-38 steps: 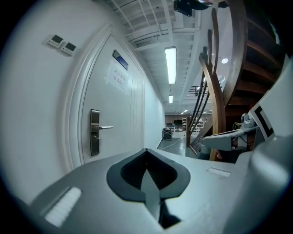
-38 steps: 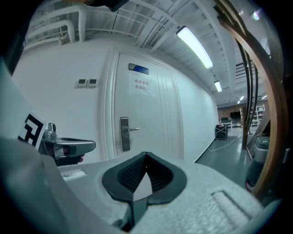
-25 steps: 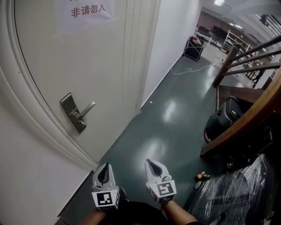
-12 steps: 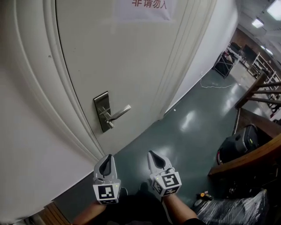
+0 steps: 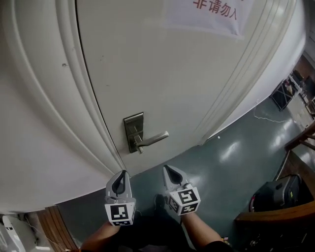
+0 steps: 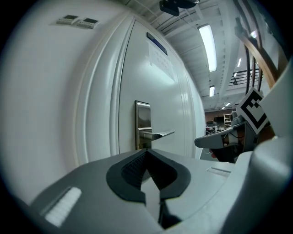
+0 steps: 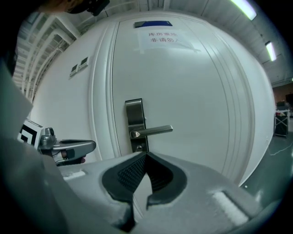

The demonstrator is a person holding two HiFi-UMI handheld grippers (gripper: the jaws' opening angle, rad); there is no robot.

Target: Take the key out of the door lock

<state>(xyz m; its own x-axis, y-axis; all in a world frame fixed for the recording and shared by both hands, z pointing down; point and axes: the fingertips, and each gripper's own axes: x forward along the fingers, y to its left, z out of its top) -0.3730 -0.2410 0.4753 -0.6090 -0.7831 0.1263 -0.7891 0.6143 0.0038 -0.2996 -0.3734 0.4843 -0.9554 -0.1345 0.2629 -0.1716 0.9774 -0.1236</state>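
Facing a white door (image 5: 162, 83) from well short of it, with left gripper (image 5: 121, 178) and right gripper (image 5: 170, 174) held low side by side, each with jaws pressed together on nothing. Looks like the very start: no contact yet with the steel lock plate (image 5: 133, 132) or its lever handle (image 5: 153, 139). Shows a small round spot just below the lever, likely the key (image 7: 139, 147) in the lock, too small to confirm. Needs the approach, opened jaws, a pinch and a straight pull. Stands on glossy dark green floor (image 5: 236, 157), with a paper notice (image 5: 211, 12) high on the door and a black case (image 5: 283, 192) far right.
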